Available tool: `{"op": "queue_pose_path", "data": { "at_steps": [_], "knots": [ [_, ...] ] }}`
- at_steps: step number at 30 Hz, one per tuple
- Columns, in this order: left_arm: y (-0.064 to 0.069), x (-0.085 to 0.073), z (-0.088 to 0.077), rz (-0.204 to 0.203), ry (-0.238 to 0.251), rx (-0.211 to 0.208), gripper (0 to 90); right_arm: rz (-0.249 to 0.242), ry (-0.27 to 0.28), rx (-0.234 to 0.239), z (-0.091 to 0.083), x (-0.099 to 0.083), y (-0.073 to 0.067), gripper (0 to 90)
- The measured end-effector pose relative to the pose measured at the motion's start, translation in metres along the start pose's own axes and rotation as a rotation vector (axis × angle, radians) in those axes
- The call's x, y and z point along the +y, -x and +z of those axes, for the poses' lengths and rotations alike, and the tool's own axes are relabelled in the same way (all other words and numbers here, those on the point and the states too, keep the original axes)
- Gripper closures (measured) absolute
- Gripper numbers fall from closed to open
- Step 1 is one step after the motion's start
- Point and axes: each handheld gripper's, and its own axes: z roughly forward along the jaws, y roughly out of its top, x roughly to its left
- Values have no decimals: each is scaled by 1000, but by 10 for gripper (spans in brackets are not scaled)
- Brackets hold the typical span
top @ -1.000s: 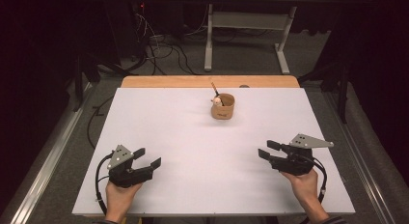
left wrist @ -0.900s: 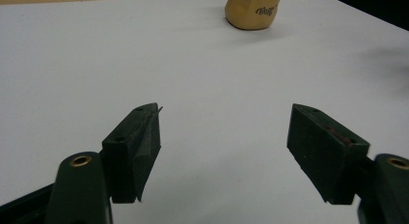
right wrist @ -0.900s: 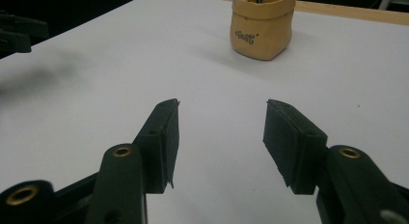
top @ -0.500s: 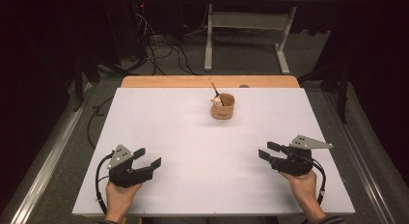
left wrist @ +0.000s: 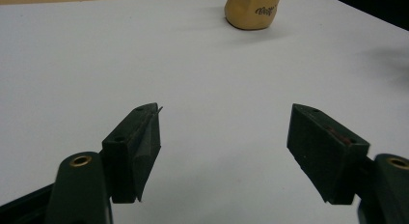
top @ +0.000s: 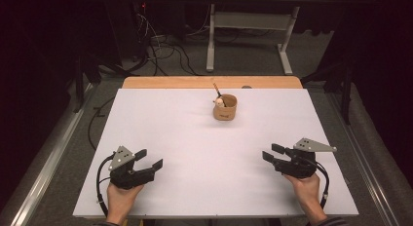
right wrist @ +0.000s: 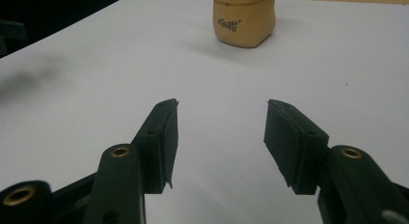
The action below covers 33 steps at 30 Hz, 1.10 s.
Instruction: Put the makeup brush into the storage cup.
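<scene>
A small tan cup (top: pixel 225 107) stands toward the far middle of the white table (top: pixel 185 138), with a thin stick and something pale poking out of its top. The cup's lower part (left wrist: pixel 252 10) lies far ahead in the left gripper view, and the cup (right wrist: pixel 244 19) is ahead in the right gripper view. My left gripper (top: pixel 149 160) rests near the front left, held by a hand, jaws open and empty. My right gripper (top: pixel 273 152) sits near the front right, jaws open with nothing between them. Both point inward toward the table's middle.
A wooden strip (top: pixel 209 82) runs along the table's far edge. Beyond it, cables (top: pixel 160 46) and a white metal frame (top: pixel 253 26) stand on the dark floor. Wide bare table surface lies between the grippers and the cup.
</scene>
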Motion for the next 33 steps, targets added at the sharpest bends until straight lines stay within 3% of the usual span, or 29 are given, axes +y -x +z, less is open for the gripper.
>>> {"op": "queue_pose_path", "data": {
  "at_steps": [33],
  "knots": [
    [-2,0,1,-17,-2,-14,282,25,17,-75,-3,-14,10,459]
  ]
}}
